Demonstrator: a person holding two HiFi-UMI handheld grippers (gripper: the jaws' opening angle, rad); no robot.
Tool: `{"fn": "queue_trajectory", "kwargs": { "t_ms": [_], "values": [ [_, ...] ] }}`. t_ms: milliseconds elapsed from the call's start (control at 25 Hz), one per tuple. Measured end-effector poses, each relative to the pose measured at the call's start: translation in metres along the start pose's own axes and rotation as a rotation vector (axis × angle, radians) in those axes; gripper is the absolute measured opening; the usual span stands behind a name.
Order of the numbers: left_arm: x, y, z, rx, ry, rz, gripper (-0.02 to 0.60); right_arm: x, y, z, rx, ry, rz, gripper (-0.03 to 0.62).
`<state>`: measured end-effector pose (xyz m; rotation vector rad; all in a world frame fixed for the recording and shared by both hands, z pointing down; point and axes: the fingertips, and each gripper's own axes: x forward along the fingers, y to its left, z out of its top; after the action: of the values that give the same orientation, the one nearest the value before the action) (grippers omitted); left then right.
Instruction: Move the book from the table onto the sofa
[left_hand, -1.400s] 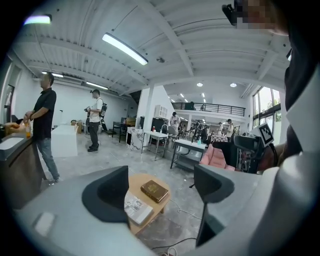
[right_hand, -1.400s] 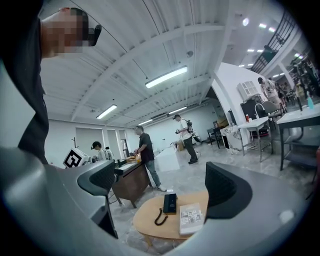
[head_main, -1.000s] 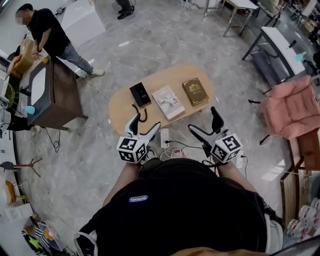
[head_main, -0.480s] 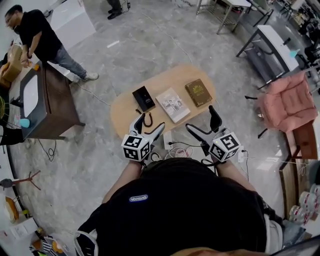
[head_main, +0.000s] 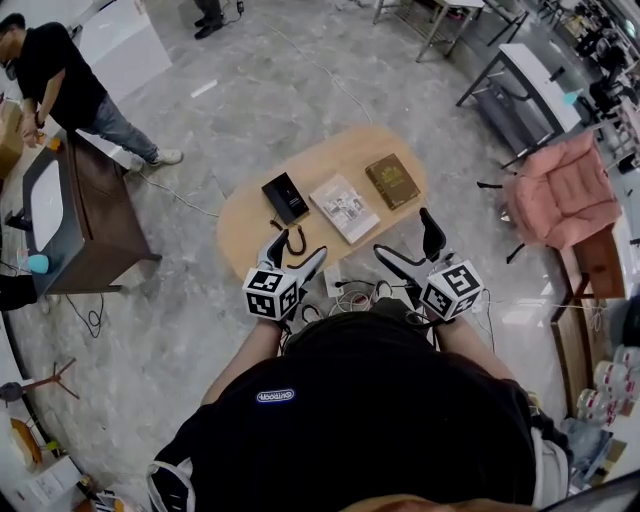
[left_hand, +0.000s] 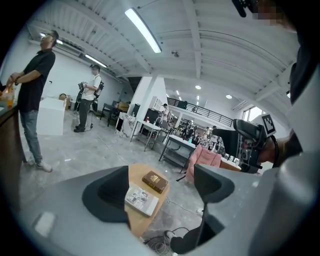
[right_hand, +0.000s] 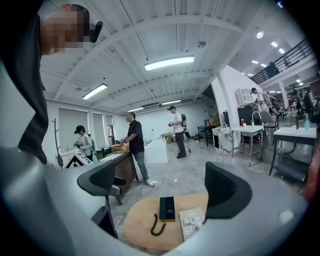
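Note:
A brown hardcover book (head_main: 391, 181) lies at the right end of the oval wooden table (head_main: 245, 225). Beside it are a pale illustrated book (head_main: 344, 207) and a black box (head_main: 285, 197). The pink sofa (head_main: 560, 190) stands off to the table's right. My left gripper (head_main: 292, 255) and right gripper (head_main: 413, 250) hover short of the table's near edge, both open and empty. The left gripper view shows the brown book (left_hand: 154, 181), the pale book (left_hand: 141, 199) and the sofa (left_hand: 202, 156) between its jaws. The right gripper view shows the black box (right_hand: 166, 208) and pale book (right_hand: 191, 222).
A black coiled cable (head_main: 290, 243) lies at the table's near edge, and wires (head_main: 350, 297) trail on the floor under my grippers. A person (head_main: 55, 70) stands by a dark brown desk (head_main: 110, 190) at left. Metal tables (head_main: 520, 90) stand beyond the sofa.
Both grippers keep nearly the same open pose. The head view has drifted, so the sofa and table sit slightly further left, and the person at the desk has shifted toward the top-left corner.

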<state>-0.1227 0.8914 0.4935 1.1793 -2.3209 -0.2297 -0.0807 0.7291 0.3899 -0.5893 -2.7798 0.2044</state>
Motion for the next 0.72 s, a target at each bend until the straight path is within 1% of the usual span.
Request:
{"fn": "queue_trajectory", "kwargs": {
  "t_ms": [200,400,560,720],
  "values": [
    [0.008,0.006,-0.01,-0.03,0.023,-0.01,0.411,0.01,-0.001,-0.001,-0.017,0.021,0.015,0.575],
    [0.017,0.013,-0.011,-0.053,0.029,0.018,0.411,0.025,-0.016,0.0,-0.02,0.037,0.042,0.575],
    [0.034,0.024,-0.016,-0.07,0.035,0.07,0.411,0.047,-0.045,-0.008,-0.011,0.049,0.087,0.575],
    [0.059,0.042,-0.02,-0.098,0.055,0.159,0.411,0.081,-0.078,-0.021,0.006,0.076,0.167,0.575]
  ]
}}
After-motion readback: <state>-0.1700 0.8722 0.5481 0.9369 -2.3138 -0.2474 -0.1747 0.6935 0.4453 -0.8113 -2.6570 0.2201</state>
